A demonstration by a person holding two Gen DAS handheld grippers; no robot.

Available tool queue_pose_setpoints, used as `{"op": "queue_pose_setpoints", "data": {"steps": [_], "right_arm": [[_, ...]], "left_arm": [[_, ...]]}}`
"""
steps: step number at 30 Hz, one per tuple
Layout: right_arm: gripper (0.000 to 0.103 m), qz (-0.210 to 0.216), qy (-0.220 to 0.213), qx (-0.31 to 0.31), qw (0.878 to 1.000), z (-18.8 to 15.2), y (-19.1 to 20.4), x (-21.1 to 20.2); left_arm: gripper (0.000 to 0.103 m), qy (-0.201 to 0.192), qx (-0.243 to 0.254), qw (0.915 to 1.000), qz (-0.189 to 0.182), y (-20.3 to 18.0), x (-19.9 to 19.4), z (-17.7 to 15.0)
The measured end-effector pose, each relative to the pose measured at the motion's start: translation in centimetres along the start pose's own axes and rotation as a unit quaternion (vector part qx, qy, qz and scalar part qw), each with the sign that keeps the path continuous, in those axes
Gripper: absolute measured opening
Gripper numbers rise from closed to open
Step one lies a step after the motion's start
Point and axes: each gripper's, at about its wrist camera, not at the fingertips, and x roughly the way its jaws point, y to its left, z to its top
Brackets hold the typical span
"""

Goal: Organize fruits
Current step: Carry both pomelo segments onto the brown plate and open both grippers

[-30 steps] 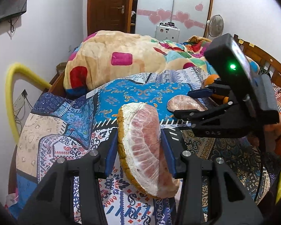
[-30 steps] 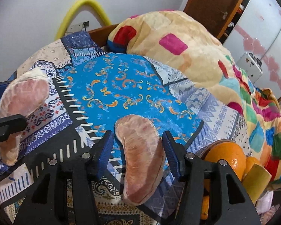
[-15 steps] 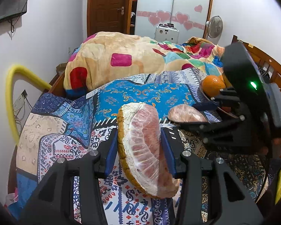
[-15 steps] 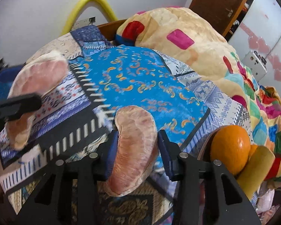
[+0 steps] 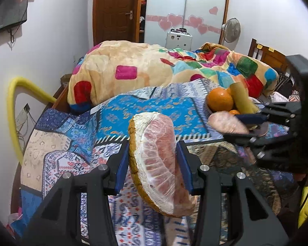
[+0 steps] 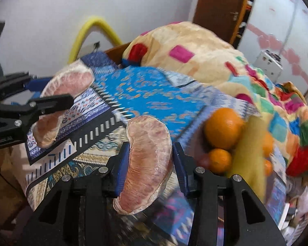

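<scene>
Left gripper (image 5: 153,165) clamped on a thick pink pomelo wedge with yellow rind (image 5: 158,164), held up off the patterned blue bedspread (image 5: 149,106). Blue pads press both sides. To the right, right gripper (image 6: 148,162) grips a peeled pink pomelo segment (image 6: 145,164), also lifted clear of the bedspread; its jaws have just been closing, segment between them. Further right, large orange (image 6: 223,128) and small orange (image 6: 219,161) piled touching a blurred yellow fruit (image 6: 248,147), near the patchwork fleece blanket (image 6: 195,47).
</scene>
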Motion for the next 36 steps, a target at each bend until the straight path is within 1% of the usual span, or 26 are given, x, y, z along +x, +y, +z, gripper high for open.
{"op": "queue_pose_setpoints", "data": {"steps": [3,9,15,20,26,31,36], "right_arm": [[0.038,-0.017,-0.022,0.021,0.999,-0.6,-2.1,-2.3],[0.038,-0.045,-0.045,0.060,0.996,-2.1,-6.4,-5.7],[0.038,-0.072,-0.058,0.091,0.992,-3.7,-9.9,-7.5],[0.038,-0.085,-0.070,0.107,0.988,-4.8,-12.4,-8.3],[0.038,-0.083,-0.084,0.126,0.985,-5.2,-14.6,-7.9],[0.038,-0.070,-0.088,0.132,0.985,-5.4,-15.4,-6.6],[0.038,-0.062,-0.082,0.132,0.986,-5.3,-15.9,-4.6]], "left_arm": [[0.045,-0.005,0.005,1.0000,-0.007,-1.7,-0.2,0.7],[0.045,-0.008,0.018,0.9996,-0.020,-5.1,0.4,2.3],[0.045,-0.007,0.028,0.9989,-0.037,-8.8,1.9,3.8],[0.045,-0.003,0.034,0.9982,-0.050,-11.5,3.7,5.0],[0.045,0.001,0.037,0.9977,-0.057,-14.0,5.9,6.3],[0.045,0.010,0.027,0.9979,-0.059,-14.7,7.7,7.0],[0.045,0.015,0.028,0.9982,-0.050,-15.2,9.3,7.0]]}}
